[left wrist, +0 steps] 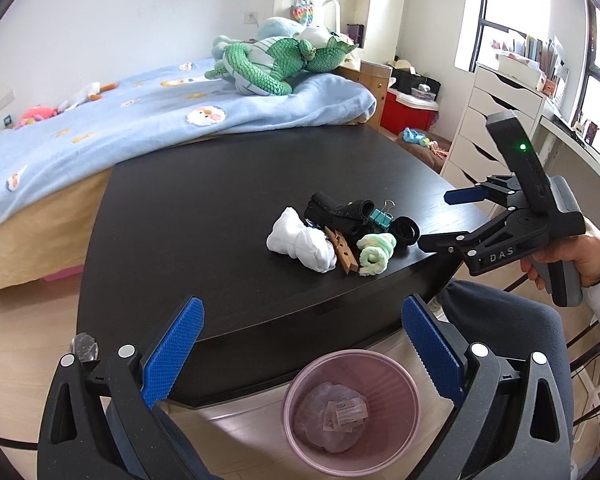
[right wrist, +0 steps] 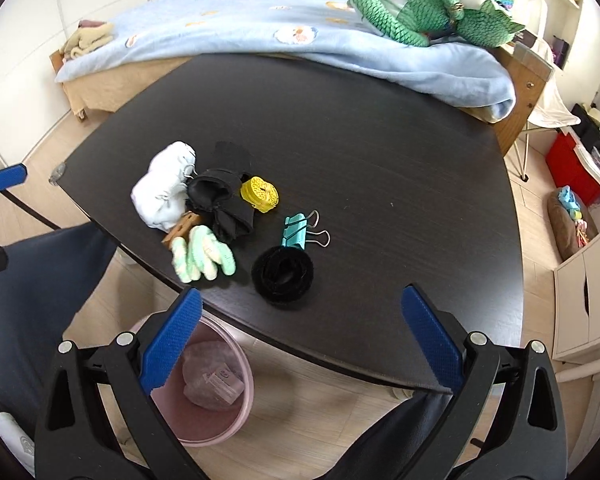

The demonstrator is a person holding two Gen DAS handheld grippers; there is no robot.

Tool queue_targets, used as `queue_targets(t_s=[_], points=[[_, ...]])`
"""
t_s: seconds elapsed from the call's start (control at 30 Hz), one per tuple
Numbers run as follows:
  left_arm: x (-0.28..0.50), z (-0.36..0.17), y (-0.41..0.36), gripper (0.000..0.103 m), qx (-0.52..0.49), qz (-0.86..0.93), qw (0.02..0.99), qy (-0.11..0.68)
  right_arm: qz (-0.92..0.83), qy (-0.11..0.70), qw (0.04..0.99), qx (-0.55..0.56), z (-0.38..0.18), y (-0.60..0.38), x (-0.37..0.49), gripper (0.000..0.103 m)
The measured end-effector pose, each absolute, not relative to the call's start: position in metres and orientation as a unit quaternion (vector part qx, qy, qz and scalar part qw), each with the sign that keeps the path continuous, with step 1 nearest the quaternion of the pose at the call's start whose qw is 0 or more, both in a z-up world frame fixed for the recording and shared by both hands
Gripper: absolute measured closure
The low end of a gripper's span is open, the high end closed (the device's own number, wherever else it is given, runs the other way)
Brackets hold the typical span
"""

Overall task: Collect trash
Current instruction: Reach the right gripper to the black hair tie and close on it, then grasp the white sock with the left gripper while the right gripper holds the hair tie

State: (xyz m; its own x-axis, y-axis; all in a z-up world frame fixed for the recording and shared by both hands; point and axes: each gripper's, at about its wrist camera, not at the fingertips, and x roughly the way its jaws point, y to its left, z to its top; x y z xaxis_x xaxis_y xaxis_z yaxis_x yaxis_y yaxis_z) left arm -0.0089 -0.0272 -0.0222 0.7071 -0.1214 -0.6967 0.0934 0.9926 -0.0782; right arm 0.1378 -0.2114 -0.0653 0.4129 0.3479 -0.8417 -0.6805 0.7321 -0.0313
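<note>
both grippers gaped wide and empty: left gripper (left wrist: 302,344) above the pink bin (left wrist: 350,412), right gripper (right wrist: 300,344) facing the pile (right wrist: 204,204) on the black table (right wrist: 380,140). picking seemed barely begun; next, probably close on the white wad (right wrist: 162,192).

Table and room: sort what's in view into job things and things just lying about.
Job:
white wad
green-white wad
black cloth
yellow piece
clothespin
binder clip
black ring
pink bin

Lying about:
green plush
blue blanket
red box
</note>
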Motion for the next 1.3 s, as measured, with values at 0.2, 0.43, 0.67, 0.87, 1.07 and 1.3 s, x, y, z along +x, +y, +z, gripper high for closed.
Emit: queue_targets(t_s=[0.2, 0.43, 0.67, 0.87, 1.07, 1.3], points=[[-0.008, -0.025, -0.024, 0.008, -0.022, -0.055, 0.922, 0.382, 0.319, 0.454, 0.805, -0.210, -0.077, -0.203, 0.148, 0.025], [-0.008, -0.028, -0.021, 0.008, -0.025, -0.053, 0.921, 0.385, 0.331, 0.465, 0.792, -0.216, -0.087, -0.196, 0.154, 0.040], [-0.006, -0.030, -0.020, 0.008, -0.027, -0.056, 0.920, 0.387, 0.345, 0.470, 0.785, -0.208, -0.091, -0.190, 0.154, 0.051], [-0.006, -0.033, -0.020, 0.008, -0.028, -0.058, 0.919, 0.389, 0.349, 0.467, 0.787, -0.204, -0.090, -0.189, 0.154, 0.067], [-0.004, -0.033, -0.021, 0.008, -0.027, -0.060, 0.919, 0.388, 0.343, 0.464, 0.793, -0.192, -0.086, -0.193, 0.153, 0.070], [0.002, -0.030, -0.022, 0.008, -0.021, -0.062, 0.919, 0.389, 0.337, 0.466, 0.803, -0.158, -0.075, -0.205, 0.150, 0.071]])
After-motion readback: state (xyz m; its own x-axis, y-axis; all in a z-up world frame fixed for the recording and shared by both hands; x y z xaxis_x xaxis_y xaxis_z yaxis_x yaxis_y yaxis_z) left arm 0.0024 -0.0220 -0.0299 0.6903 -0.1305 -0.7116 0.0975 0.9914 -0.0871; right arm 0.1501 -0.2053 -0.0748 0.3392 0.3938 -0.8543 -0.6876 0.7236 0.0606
